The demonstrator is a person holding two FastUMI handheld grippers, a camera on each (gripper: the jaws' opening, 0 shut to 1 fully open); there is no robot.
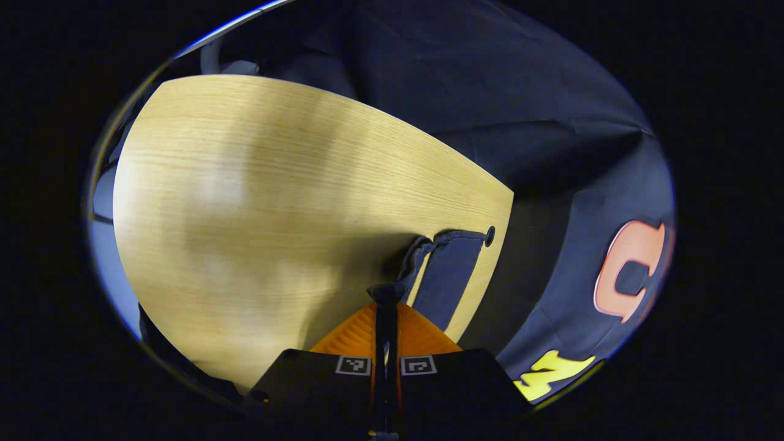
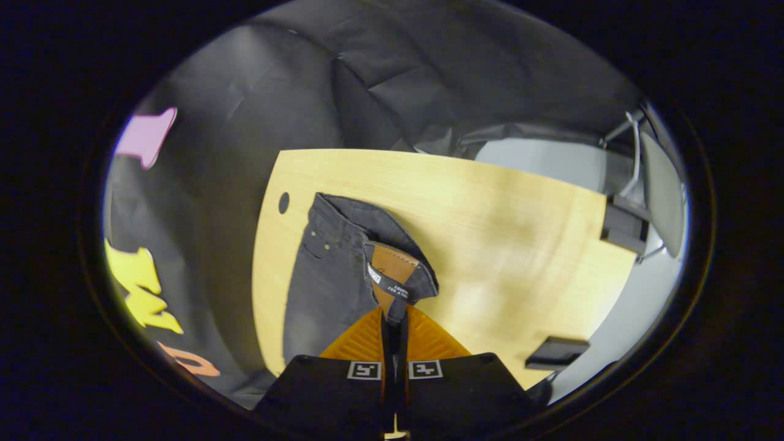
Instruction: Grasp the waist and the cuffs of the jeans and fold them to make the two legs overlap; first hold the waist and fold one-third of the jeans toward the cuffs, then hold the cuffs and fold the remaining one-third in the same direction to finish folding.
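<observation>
Your left gripper (image 1: 386, 300) is clenching a cuff of the jeans (image 1: 450, 275), both fingers pinching the bunched dark hem between them at six o'clock in the left gripper view. From that pinch the denim is running up toward one o'clock as a narrow, flat strip with a rolled, stitched edge, lying on the wooden table (image 1: 275, 202) close to its right-hand border. A small round dark hole (image 1: 489, 236) is sitting in the tabletop just beside the far end of the strip. The table surface is pale, with fine straight grain and a soft sheen.

Your right gripper (image 2: 393, 318) is gripping the waistband of the same jeans (image 2: 334, 275), fingers closed tight on the folded band at six o'clock in the right gripper view. The band is turning over there, showing a tan leather patch (image 2: 389, 269) and a small woven label (image 2: 392, 289). The faded black denim is spreading toward ten o'clock, flat on the table (image 2: 490, 233), with a riveted pocket near the top. Two dark flat blocks (image 2: 621, 229) are sitting at the table's edge at three and five o'clock.
</observation>
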